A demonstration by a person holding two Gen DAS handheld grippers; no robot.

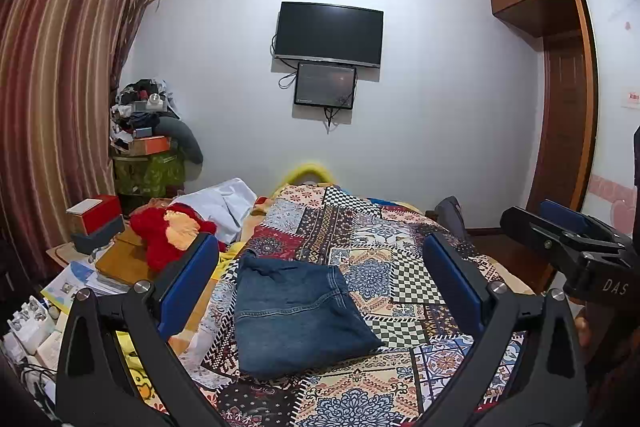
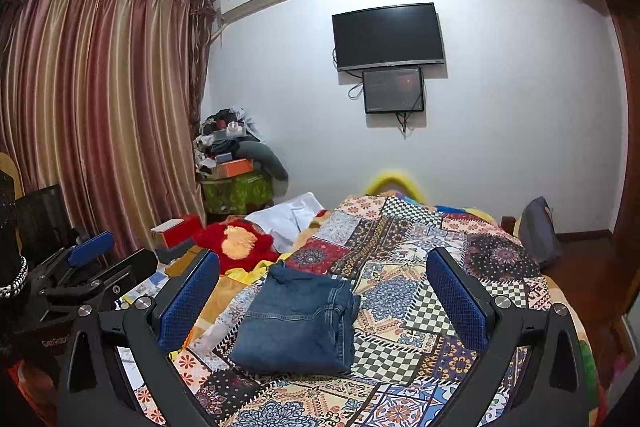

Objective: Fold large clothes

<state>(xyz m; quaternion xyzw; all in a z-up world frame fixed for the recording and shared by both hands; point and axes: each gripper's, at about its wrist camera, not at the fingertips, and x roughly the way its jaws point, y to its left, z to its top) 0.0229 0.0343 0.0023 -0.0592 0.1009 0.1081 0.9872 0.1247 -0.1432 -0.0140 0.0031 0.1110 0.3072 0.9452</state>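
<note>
Both grippers (image 1: 320,283) (image 2: 324,291) gape empty above folded jeans (image 1: 296,315) on patchwork quilt (image 1: 400,259), red garment (image 1: 168,235) alongside

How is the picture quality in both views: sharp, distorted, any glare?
Left wrist view: strong fisheye bending of the curtain, jeans sharp, dark corners. Right wrist view: same bending, jeans sharp, television without glare, soft even light.
</note>
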